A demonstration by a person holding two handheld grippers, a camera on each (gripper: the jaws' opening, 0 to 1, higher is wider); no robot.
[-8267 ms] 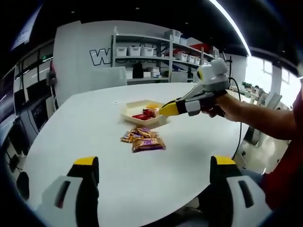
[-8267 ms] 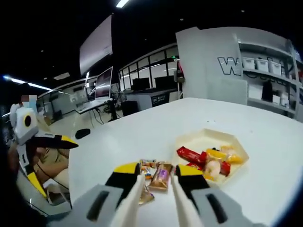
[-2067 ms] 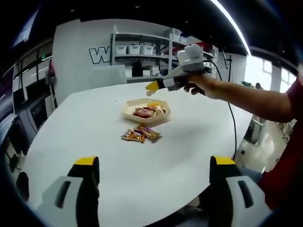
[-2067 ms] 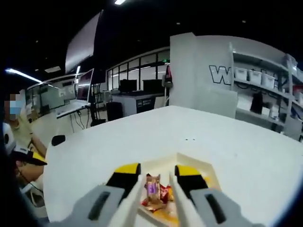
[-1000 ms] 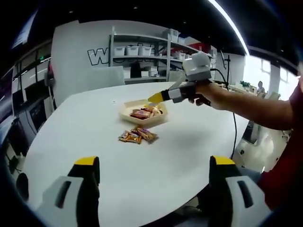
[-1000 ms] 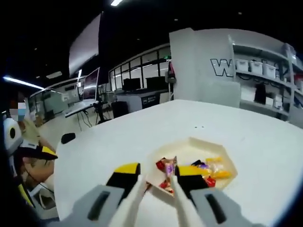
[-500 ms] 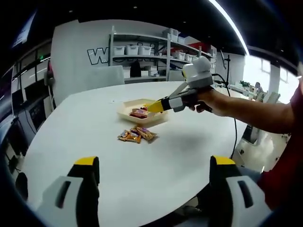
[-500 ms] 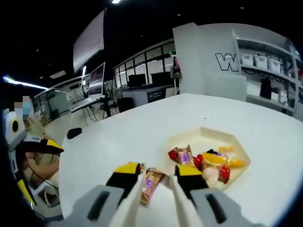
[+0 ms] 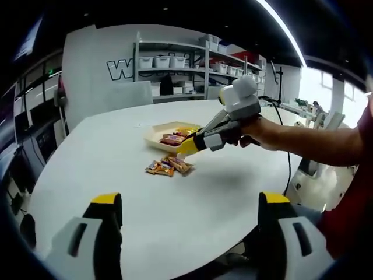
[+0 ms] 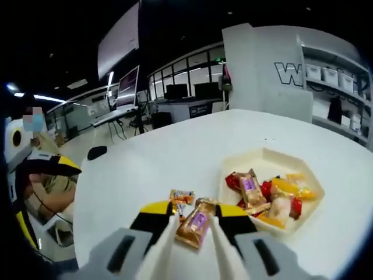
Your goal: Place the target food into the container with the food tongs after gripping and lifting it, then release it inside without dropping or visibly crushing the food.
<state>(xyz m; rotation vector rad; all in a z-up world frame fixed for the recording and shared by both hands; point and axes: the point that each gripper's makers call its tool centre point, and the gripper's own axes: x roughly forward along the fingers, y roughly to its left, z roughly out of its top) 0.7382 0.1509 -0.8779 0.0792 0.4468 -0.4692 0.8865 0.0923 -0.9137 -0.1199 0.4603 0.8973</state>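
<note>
White food tongs (image 10: 170, 232) sit between my right gripper's (image 10: 194, 211) yellow-tipped jaws, which are shut on them. The two tong arms stand a little apart. Between them lies an orange-and-purple snack packet (image 10: 195, 223) on the white table. A second packet (image 10: 182, 196) lies just beyond it. The cream hexagonal tray (image 10: 263, 158) holds several wrapped snacks to the right. In the left gripper view a hand holds the right gripper (image 9: 189, 146) low over the loose packets (image 9: 169, 167), in front of the tray (image 9: 152, 135). My left gripper (image 9: 190, 201) stands open over the table's near edge.
The round white table (image 9: 116, 175) spreads wide around the tray. A person's arm (image 9: 315, 143) reaches in from the right. Shelves with bins (image 9: 175, 61) stand behind the table. The left gripper (image 10: 38, 166) shows at the left edge of the right gripper view.
My right gripper has come back from over the tray and down to the loose packets. A purple packet that the tongs carried now lies in the tray. The left gripper has stayed still.
</note>
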